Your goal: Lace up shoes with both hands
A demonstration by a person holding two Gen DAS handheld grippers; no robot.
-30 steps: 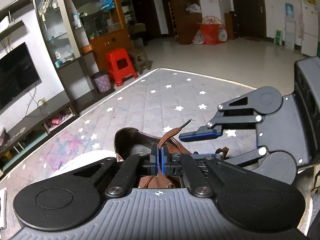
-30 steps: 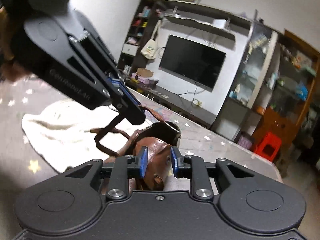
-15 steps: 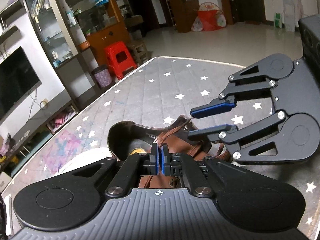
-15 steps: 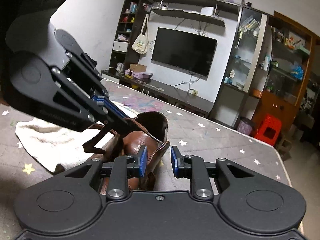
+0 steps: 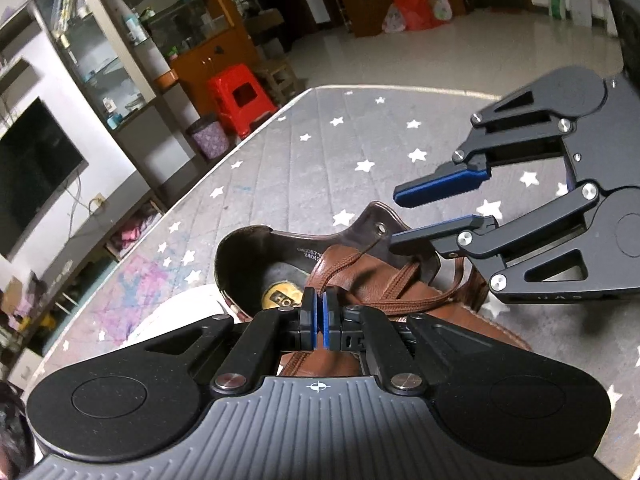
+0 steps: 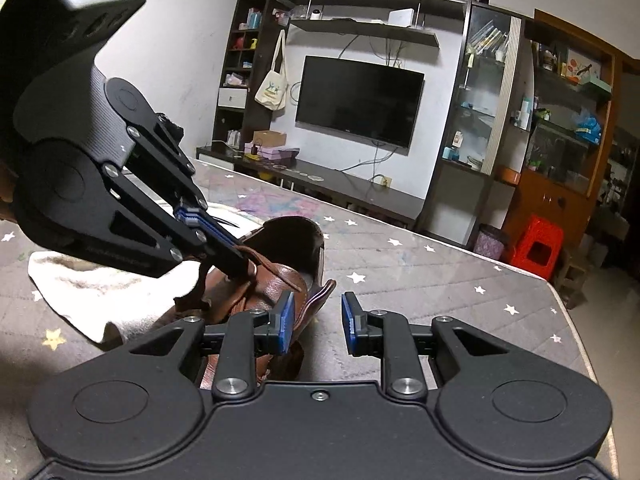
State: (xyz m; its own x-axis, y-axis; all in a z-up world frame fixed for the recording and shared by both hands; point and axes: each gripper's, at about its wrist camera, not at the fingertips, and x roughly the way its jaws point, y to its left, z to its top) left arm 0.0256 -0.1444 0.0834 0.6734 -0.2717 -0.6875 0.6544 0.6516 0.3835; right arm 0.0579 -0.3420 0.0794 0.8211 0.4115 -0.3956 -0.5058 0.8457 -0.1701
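A brown leather shoe (image 5: 372, 280) lies on the grey star-patterned pad (image 5: 320, 168), its opening facing away from me. My left gripper (image 5: 319, 312) is shut on a brown lace (image 5: 344, 264) that runs up to an eyelet on the far flap. In the right wrist view the same left gripper (image 6: 240, 260) slants down onto the shoe (image 6: 288, 280), pinching the lace. My right gripper (image 6: 318, 320) stands open beside the shoe's eyelet flap, with nothing pressed between its pads. In the left wrist view this right gripper (image 5: 396, 218) hovers just over the flap.
A white towel (image 6: 80, 288) lies under and left of the shoe. The pad's edge (image 6: 520, 272) drops off toward a red stool (image 6: 536, 248), a purple bin (image 6: 490, 242), a TV unit (image 6: 360, 104) and glass cabinets.
My left gripper has sunk toward the shoe with the lace still pinched, and the lace's free tip no longer sticks up above its pads. The right gripper shifted slightly beside the flap.
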